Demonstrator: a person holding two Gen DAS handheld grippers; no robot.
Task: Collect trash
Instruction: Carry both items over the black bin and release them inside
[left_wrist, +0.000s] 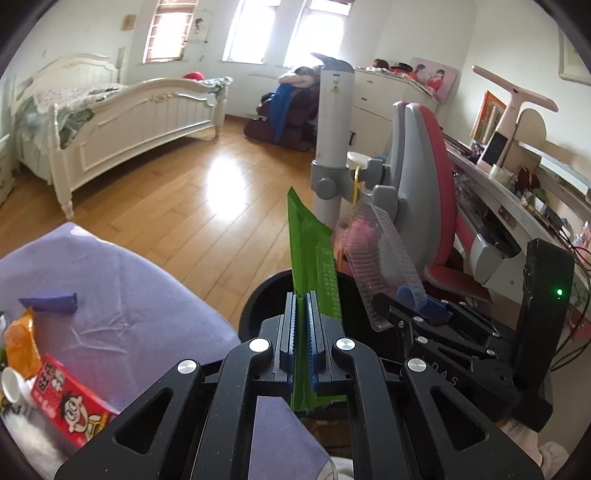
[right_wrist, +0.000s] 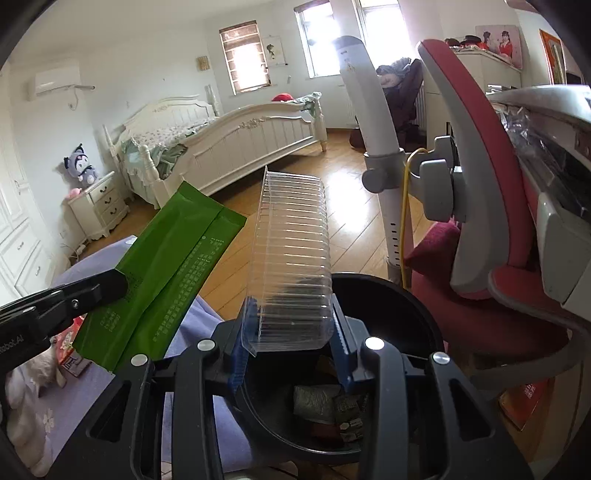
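Note:
My left gripper (left_wrist: 303, 306) is shut on a green foil wrapper (left_wrist: 312, 254), which stands up between its blue pads above the rim of a black round bin (left_wrist: 258, 299). My right gripper (right_wrist: 291, 314) is shut on a clear ribbed plastic tray (right_wrist: 291, 254) and holds it upright over the same black bin (right_wrist: 406, 299), where several wrappers lie at the bottom. In the right wrist view the left gripper's black finger comes in from the left, gripping the green wrapper (right_wrist: 166, 273). The clear tray (left_wrist: 380, 254) also shows in the left wrist view, just right of the green wrapper.
A purple sheet (left_wrist: 122, 288) at the left carries a red snack box (left_wrist: 70, 406), an orange packet (left_wrist: 20, 343) and a blue wrapper (left_wrist: 51, 302). A pink and grey chair (right_wrist: 480, 206) and a desk (left_wrist: 517, 192) stand right of the bin. A white bed (left_wrist: 122, 122) sits beyond the wooden floor.

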